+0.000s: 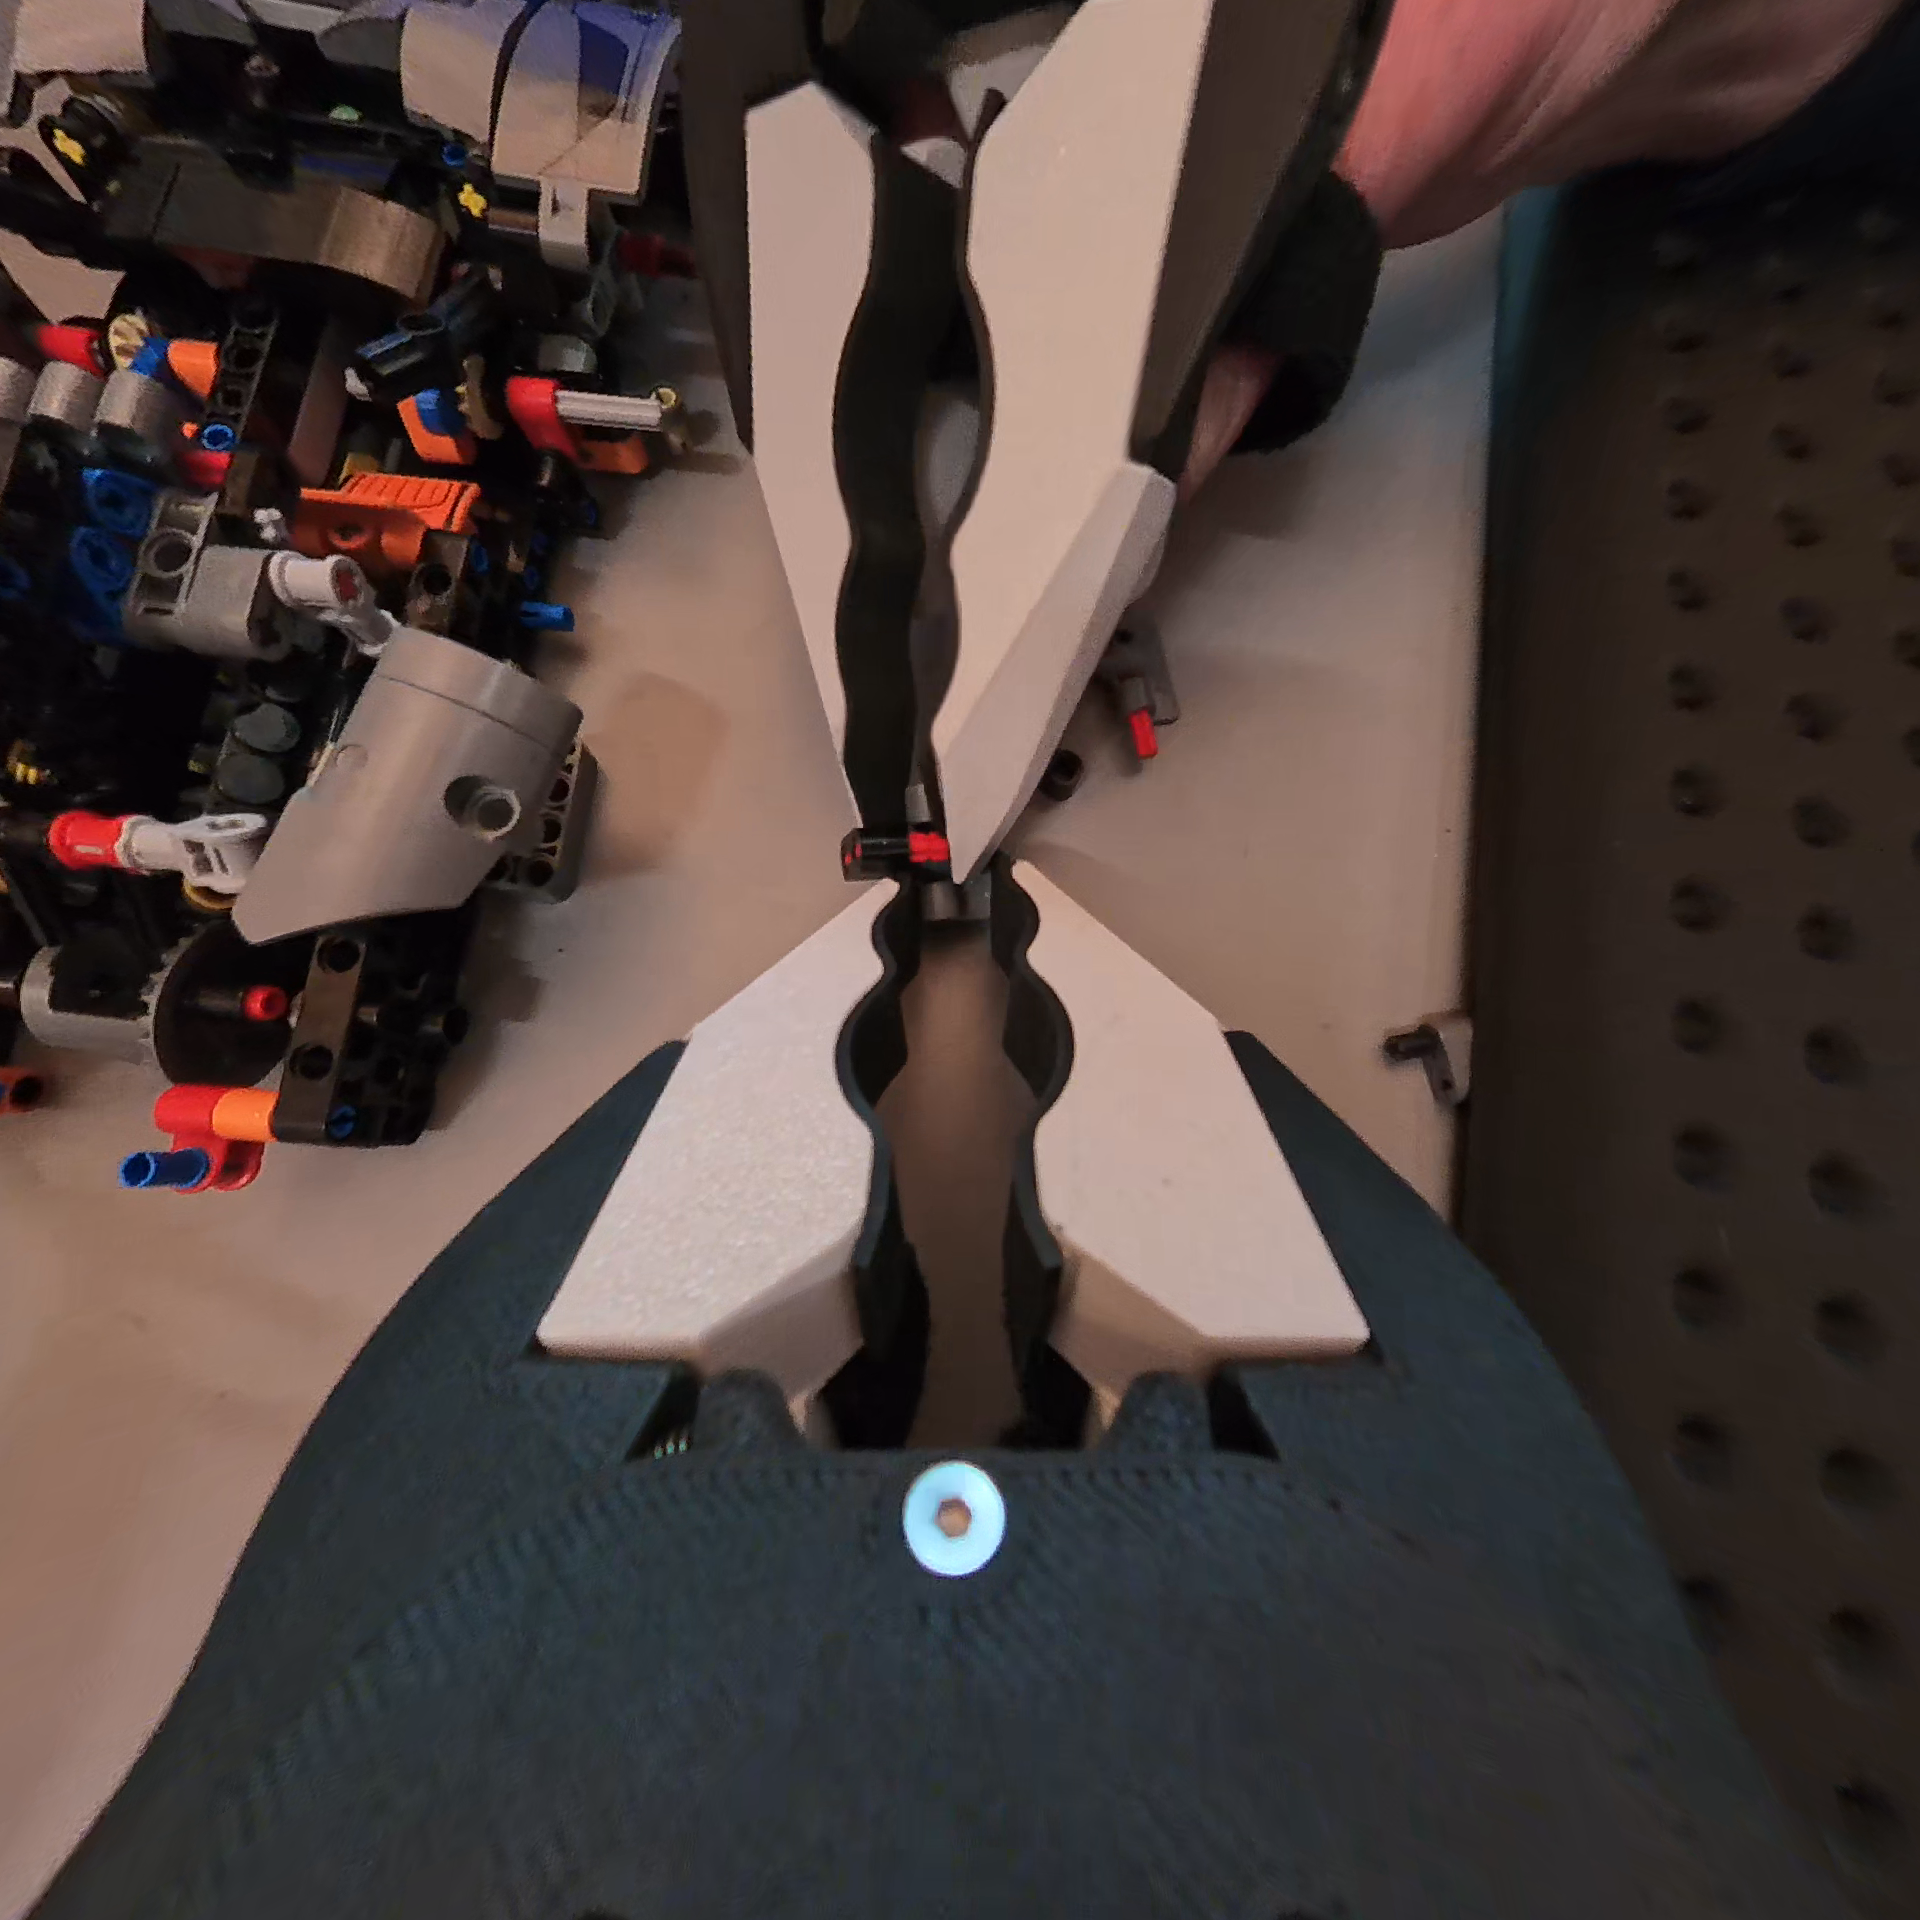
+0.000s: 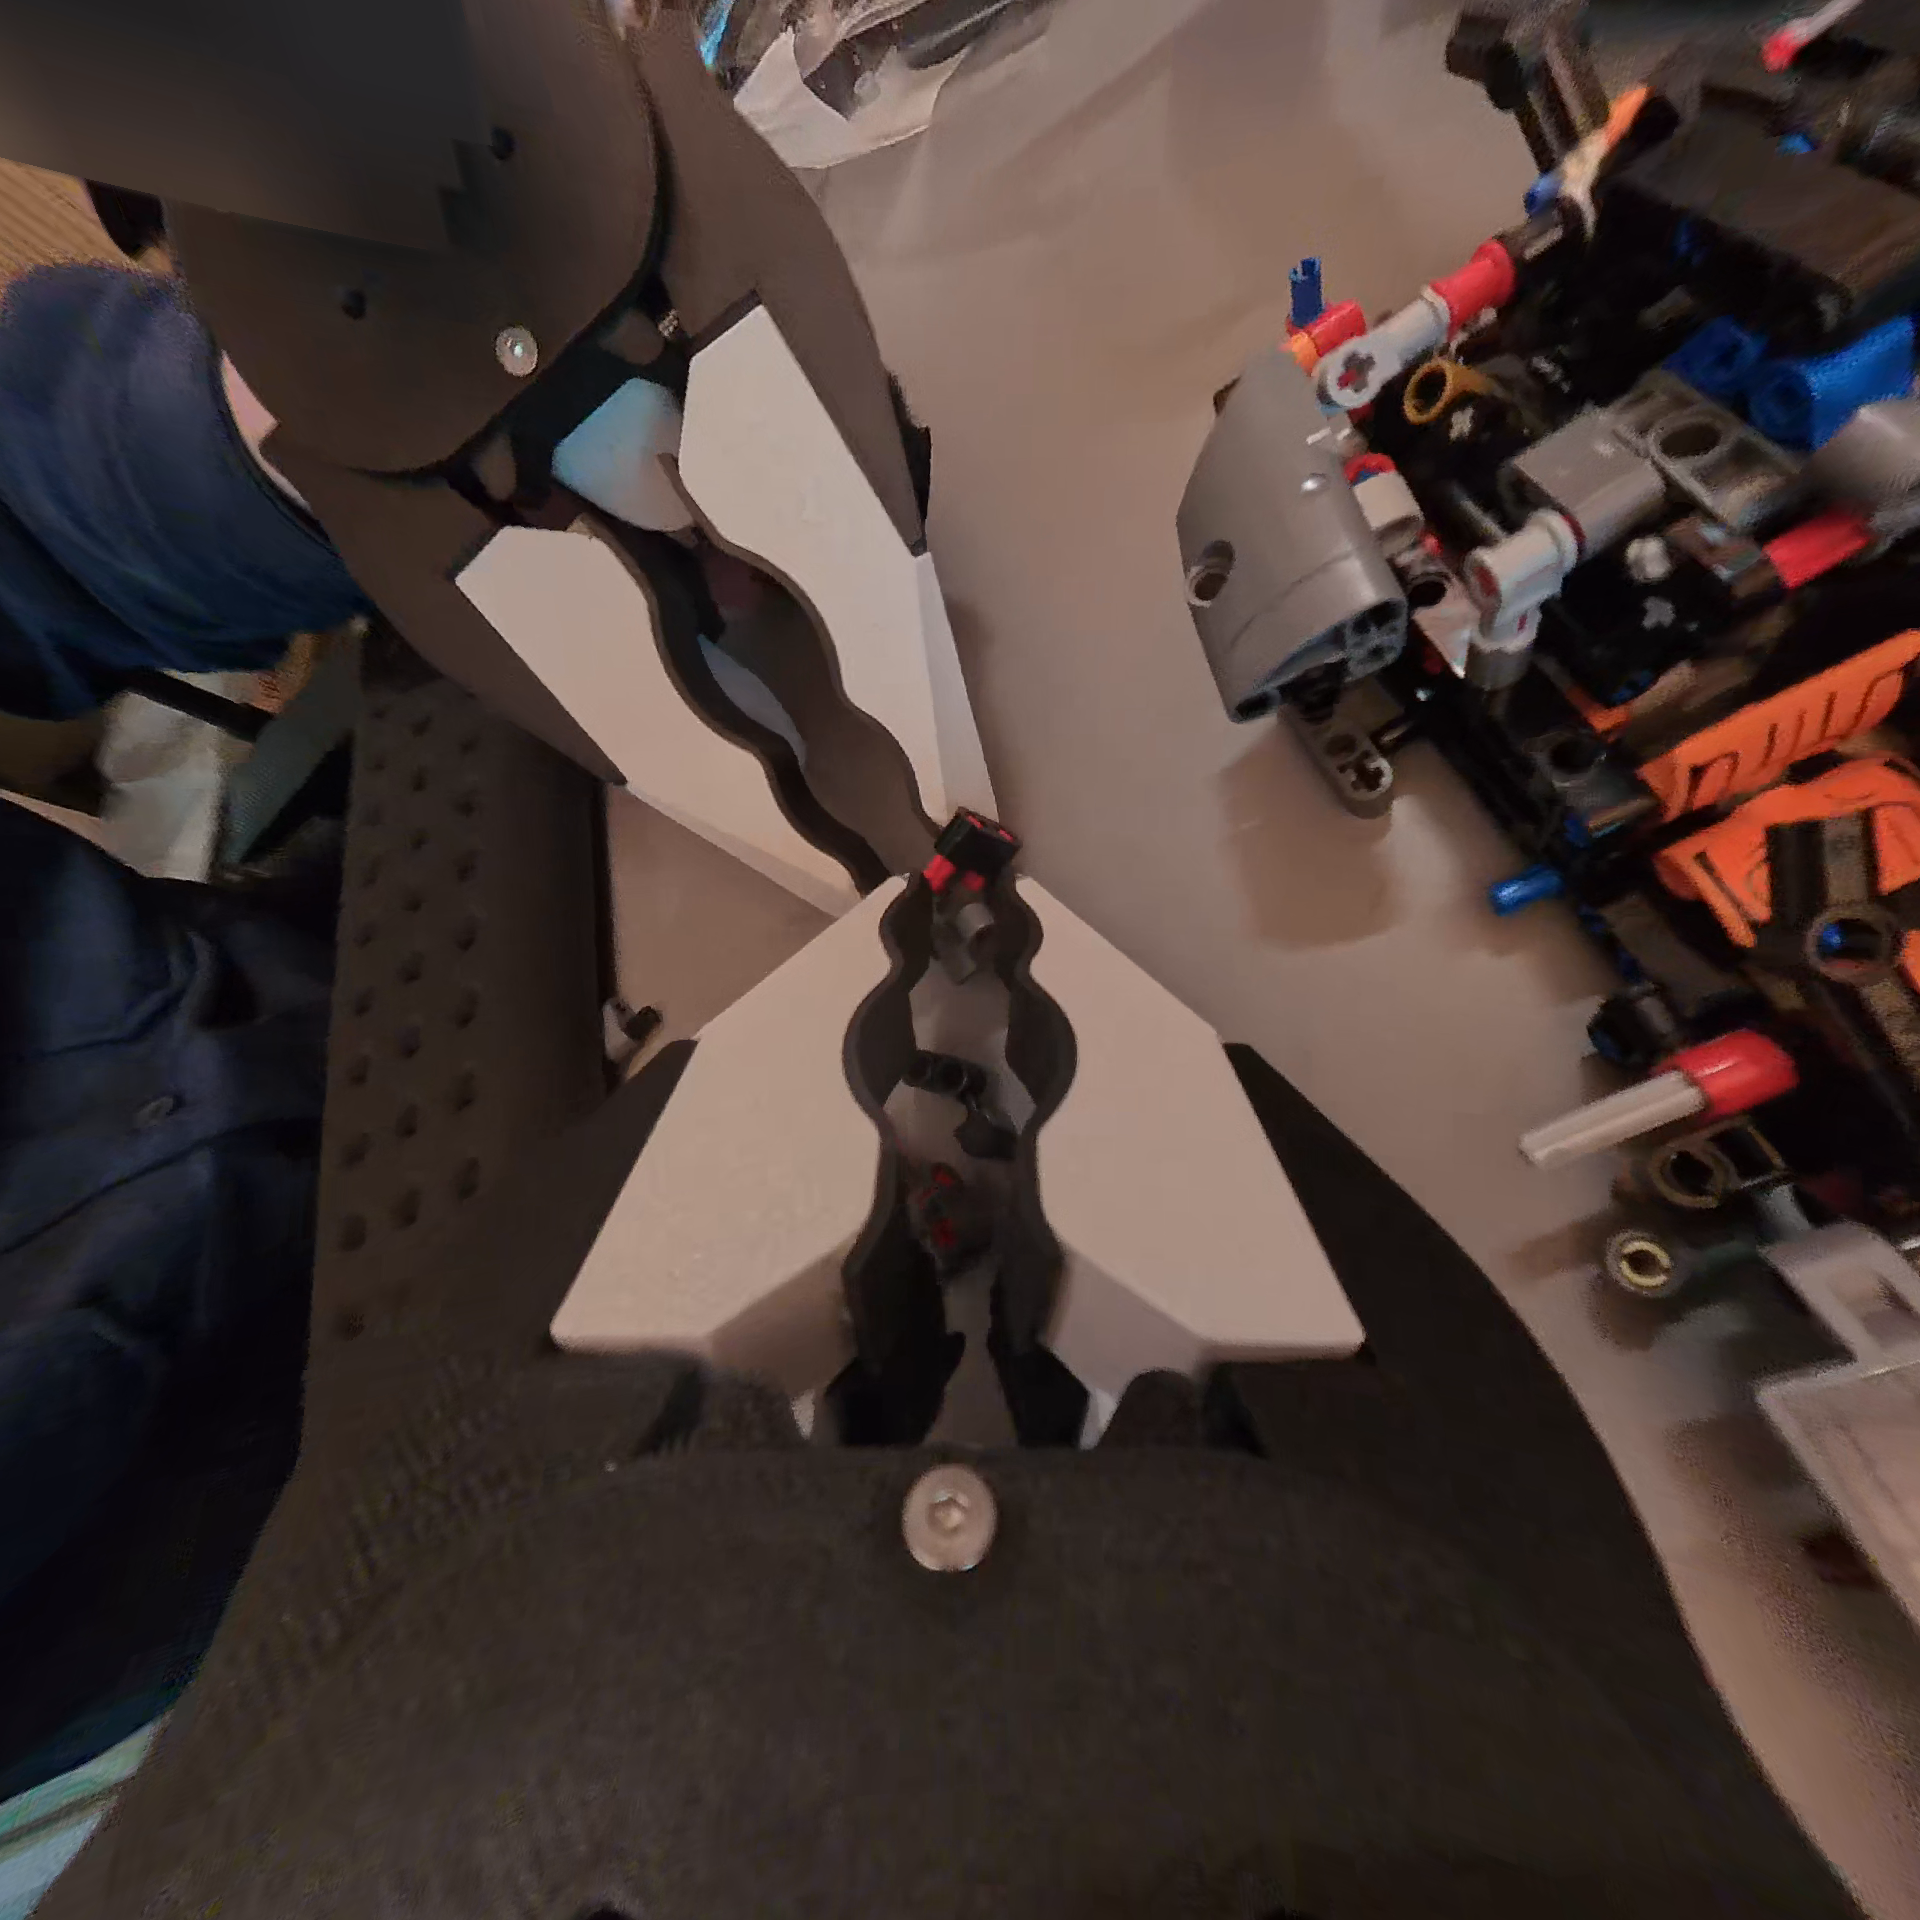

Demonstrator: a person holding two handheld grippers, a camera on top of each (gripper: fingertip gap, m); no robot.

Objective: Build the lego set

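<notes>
Right gripper (image 2: 954, 914) is closed on a small grey connector piece (image 2: 968, 928) at its fingertips. Left gripper (image 2: 961, 831) meets it tip to tip from the upper left, clamped on a black and red piece (image 2: 975, 840); the two pieces touch. A partly built model (image 2: 1621, 582) sits along the right edge of the pale bench (image 2: 1122, 343). Loose small parts (image 2: 951, 1091) lie below, seen between the fingers.

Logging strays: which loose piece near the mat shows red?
The grey piece beside the right gripper: red tip. The black piece and the dark piece by the mat have none.
</notes>
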